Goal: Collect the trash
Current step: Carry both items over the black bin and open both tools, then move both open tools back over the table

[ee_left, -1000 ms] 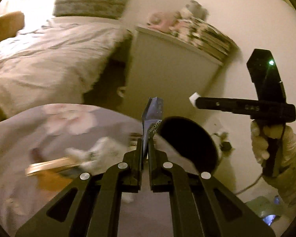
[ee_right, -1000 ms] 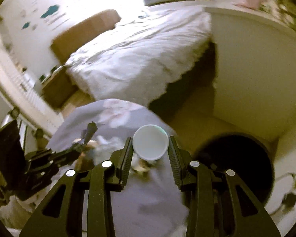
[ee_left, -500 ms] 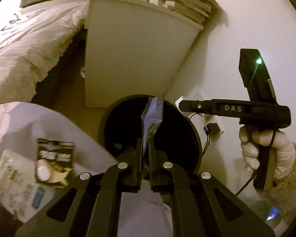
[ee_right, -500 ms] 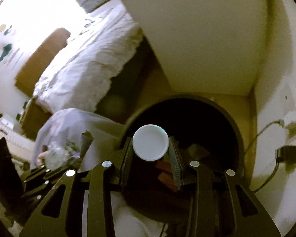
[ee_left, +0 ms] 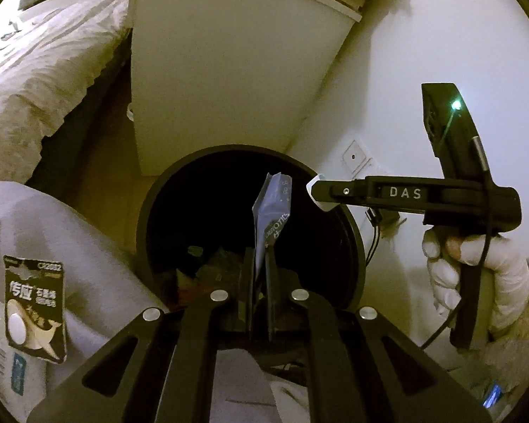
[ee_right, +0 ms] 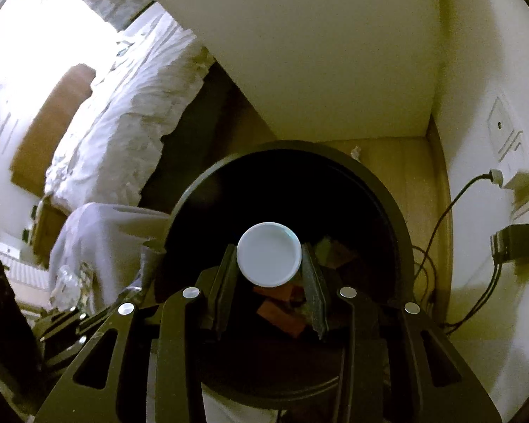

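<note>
Both grippers have swung away from the cloth-covered table and bed that filled the views a second ago and now hang over the round black bin (ee_left: 352, 232), which sat off to the side before. Half a second ago the bin was already beneath them; it now looms larger in both views.

The left gripper (ee_left: 261, 264) has its jaws pressed nearly together, pinching the lower end of a thin blue foil wrapper (ee_left: 273, 211) that stands upright over the bin's dark opening. The right gripper (ee_right: 269, 264) has its jaws part spread, clamping a small white cup (ee_right: 268, 254) by its sides, the cup's round end facing the camera above the middle of the bin (ee_right: 388, 204).

Only the right wrist view looks deep enough to show brown and reddish scraps (ee_right: 282, 312) lying at the bottom, just below the cup. Only the left wrist view shows the right gripper (ee_left: 321, 194) from the side, a sliver of white at its tip above the bin's right rim, and the white-gloved hand (ee_left: 476, 278) around its handle.

Left of the bin, the left view shows a grey cloth (ee_left: 53, 232) with a black battery card (ee_left: 34, 308) on it. Beyond the bin stands a white cabinet (ee_left: 222, 77), with a rumpled bed (ee_right: 123, 105) further left. On the right wall (ee_right: 493, 70), the right view shows a socket with a plug, a cable and a black adapter (ee_right: 516, 241).
</note>
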